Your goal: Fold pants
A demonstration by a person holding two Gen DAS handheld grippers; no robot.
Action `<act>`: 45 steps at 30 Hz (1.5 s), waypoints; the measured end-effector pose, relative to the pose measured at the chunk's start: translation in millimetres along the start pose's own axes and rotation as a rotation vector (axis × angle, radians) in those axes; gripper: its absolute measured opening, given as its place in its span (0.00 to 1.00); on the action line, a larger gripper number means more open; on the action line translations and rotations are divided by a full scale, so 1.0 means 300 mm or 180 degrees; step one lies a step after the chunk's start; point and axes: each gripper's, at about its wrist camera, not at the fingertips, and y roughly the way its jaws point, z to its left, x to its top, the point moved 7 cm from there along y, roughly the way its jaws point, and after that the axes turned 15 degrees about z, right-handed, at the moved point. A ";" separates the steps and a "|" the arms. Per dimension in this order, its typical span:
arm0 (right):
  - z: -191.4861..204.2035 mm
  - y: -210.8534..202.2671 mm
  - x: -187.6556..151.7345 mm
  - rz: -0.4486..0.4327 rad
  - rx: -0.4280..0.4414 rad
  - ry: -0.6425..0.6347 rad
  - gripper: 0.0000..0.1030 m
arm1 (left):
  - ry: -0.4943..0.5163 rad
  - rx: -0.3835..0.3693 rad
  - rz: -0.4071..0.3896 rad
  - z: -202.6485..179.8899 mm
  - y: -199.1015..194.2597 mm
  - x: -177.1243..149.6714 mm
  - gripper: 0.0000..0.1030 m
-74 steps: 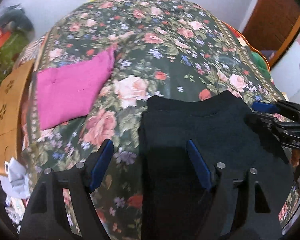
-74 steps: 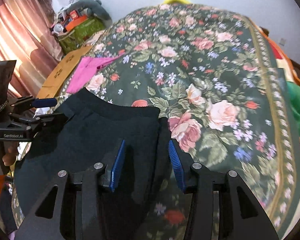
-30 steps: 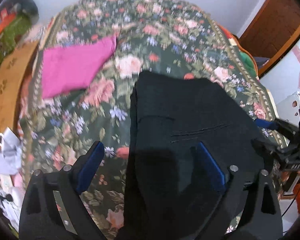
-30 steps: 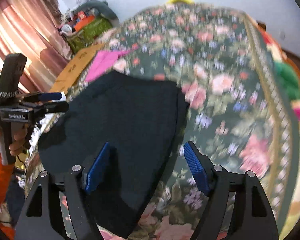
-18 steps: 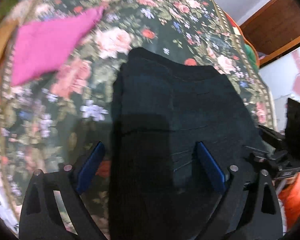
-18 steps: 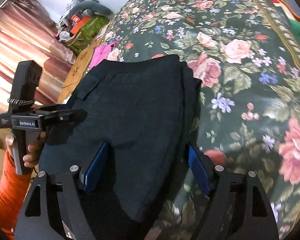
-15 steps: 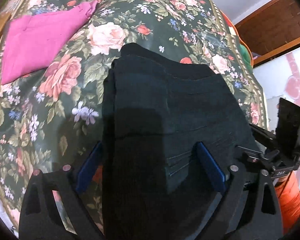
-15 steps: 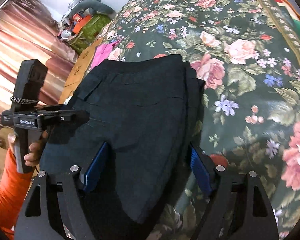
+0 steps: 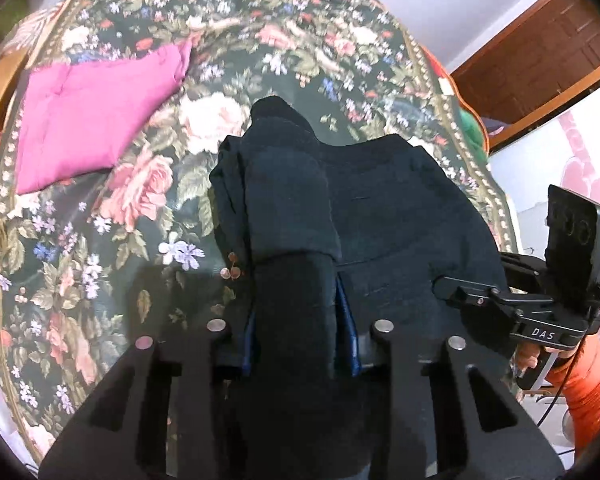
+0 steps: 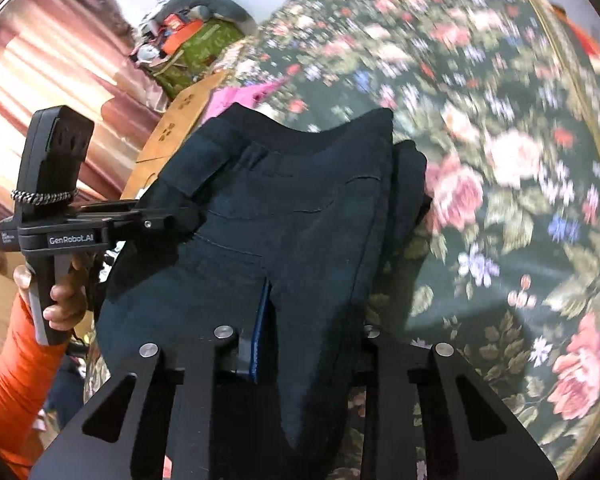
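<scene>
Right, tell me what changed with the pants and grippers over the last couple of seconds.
Both grippers, open astride the near edge earlier, have shut on the black pants: left gripper and right gripper each pinch a bunch of fabric, which now looks gathered and lifted. The pink cloth and floral bedspread are unchanged.

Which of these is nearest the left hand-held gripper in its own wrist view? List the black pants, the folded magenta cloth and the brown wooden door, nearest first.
1. The black pants, clamped in the left hand-held gripper, centre foreground.
2. The folded magenta cloth, farther up the floral bedspread, to the left.
3. The brown wooden door, beyond the bed's far right edge.
</scene>
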 end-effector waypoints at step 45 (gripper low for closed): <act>0.301 0.375 0.870 -0.0521 -0.0582 -0.0551 0.22 | -0.0733 0.0842 -0.1104 0.787 -0.276 0.461 0.25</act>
